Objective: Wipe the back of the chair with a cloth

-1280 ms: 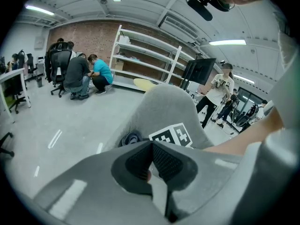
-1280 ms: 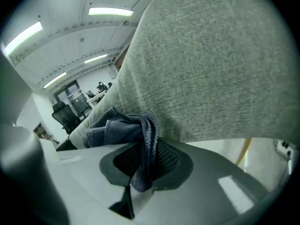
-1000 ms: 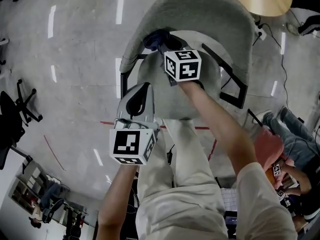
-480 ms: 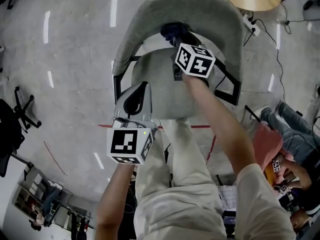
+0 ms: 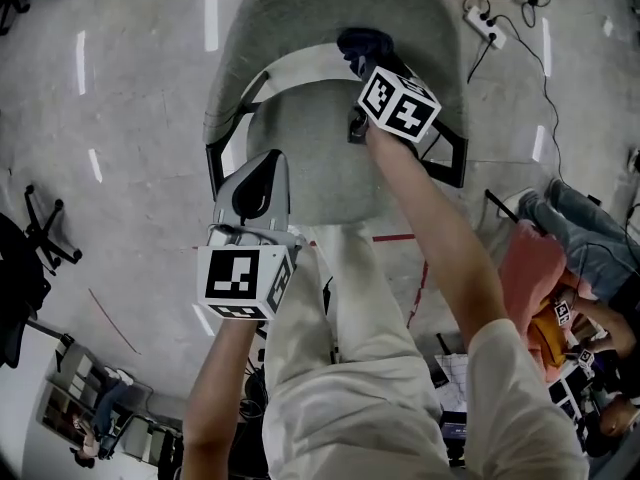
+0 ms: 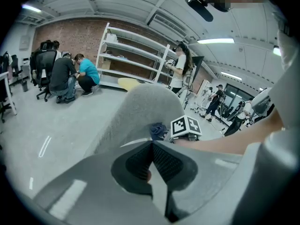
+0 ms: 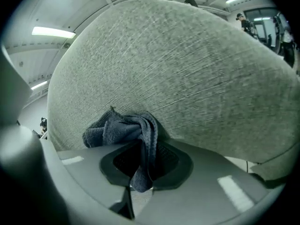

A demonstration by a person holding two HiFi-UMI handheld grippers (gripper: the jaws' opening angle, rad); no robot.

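The right tool [image 7: 140, 165] is clamped on a fold of the dark cloth [image 7: 121, 128]. A short tail of the cloth hangs down between the jaws. The bunched part sits ahead of the tips and presses against the inner face of the chair back [image 7: 187, 69]. The left tool [image 6: 152, 163] has its jaws together with nothing between them. It hangs over the left edge of the seat [image 5: 320, 168], well apart from the cloth, and touches no part of the chair.

Probable faults from this state:
1. Cloth pull-out. Only 1 narrow fold is in the jaws, and the chair back is textured fabric. Drag during a stroke can draw the fold out of the clamp.
2. Poor coverage. The cloth is a wad, not a flat pad, so each pass likely wipes only a thin band.
3. Chair movement. Nothing braces the chair, so push from the right tool may turn or shift it.
4. Collision. The marker cube of the right tool stands near the right armrest [image 5: 450, 158], so a further stroke to the right may strike it.

Change from the earlier frames: 1.0 s ago the cloth lies at the left part of the chair back. It now lies right of centre, so the right tool has travelled to the right along the inner face. The left tool keeps its place beside the seat.
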